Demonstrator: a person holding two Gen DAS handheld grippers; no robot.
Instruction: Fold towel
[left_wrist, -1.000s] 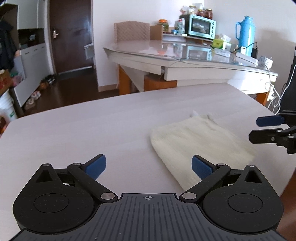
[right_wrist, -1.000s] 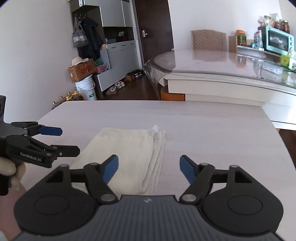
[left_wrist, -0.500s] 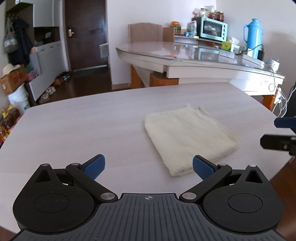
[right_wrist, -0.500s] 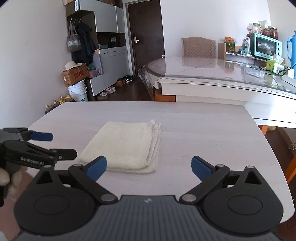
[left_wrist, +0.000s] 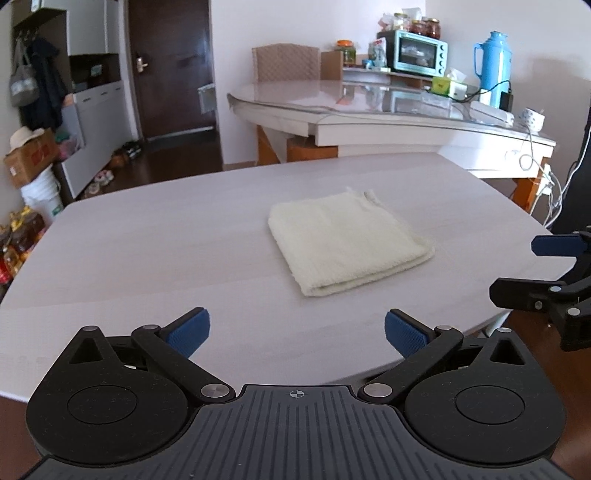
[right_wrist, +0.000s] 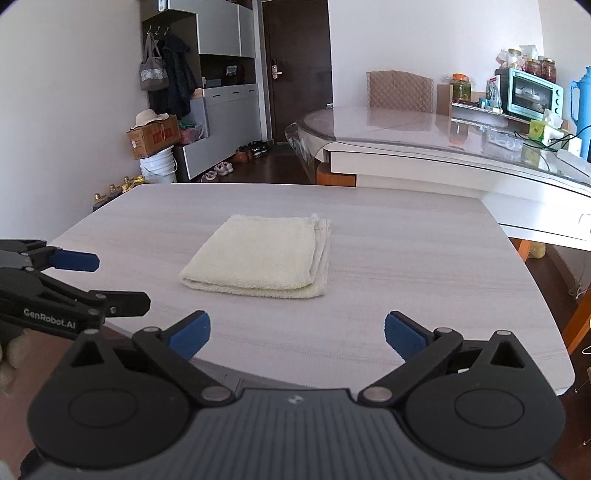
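Note:
A cream towel (left_wrist: 347, 243) (right_wrist: 258, 258) lies folded into a thick square in the middle of the pale wooden table (left_wrist: 147, 240) (right_wrist: 406, 258). Its layered edges face the right wrist view's right side. My left gripper (left_wrist: 295, 328) hovers over the table's near edge, open and empty, well short of the towel. My right gripper (right_wrist: 297, 330) is also back from the towel; its jaws are still opening and nothing is between them. Each gripper appears in the other's view, the right gripper (left_wrist: 517, 271) at the right edge and the left gripper (right_wrist: 122, 282) at the left edge.
Behind the table stands a glass-topped table (left_wrist: 369, 103) with a toaster oven (left_wrist: 419, 55) and a blue thermos (left_wrist: 493, 62). A padded chair (right_wrist: 399, 90) sits beyond it. A white bucket (right_wrist: 157, 168) and box stand on the floor at the left; cables (left_wrist: 546, 184) hang at the right.
Both grippers have pulled back from the towel toward the table's near edge. The right gripper's jaws have spread wider. The towel stays folded on the table.

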